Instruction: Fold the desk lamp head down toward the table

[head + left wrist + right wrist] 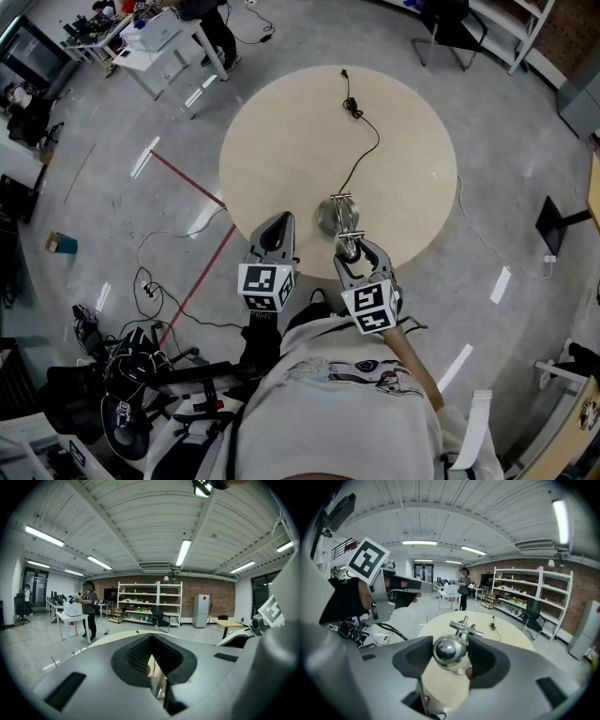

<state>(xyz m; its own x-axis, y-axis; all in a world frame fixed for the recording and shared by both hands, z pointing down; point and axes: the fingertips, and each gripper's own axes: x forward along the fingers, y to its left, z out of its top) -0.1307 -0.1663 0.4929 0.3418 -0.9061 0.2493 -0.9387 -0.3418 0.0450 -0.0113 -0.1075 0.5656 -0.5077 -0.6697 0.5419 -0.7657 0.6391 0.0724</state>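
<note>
- The desk lamp [336, 221] is silvery metal. It stands close to the near edge of the round, pale table [281, 131], a little right of the middle.
- Its round base [326, 217] sits flat on the tabletop.
- The arm [465, 626] carries short crossbars at its joint.
- The lamp head [450, 651], a shiny chrome dome, is raised off the table by the near edge, pinched between the jaws of the right gripper [354, 253].
- A thin dark cord [362, 155] runs from the base across the tabletop and ends near the far edge.

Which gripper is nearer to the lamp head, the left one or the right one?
Right. The right gripper is shut on the lamp head. The left gripper, jaws together, hangs to the left of it, over the edge of the table, not touching it.
</note>
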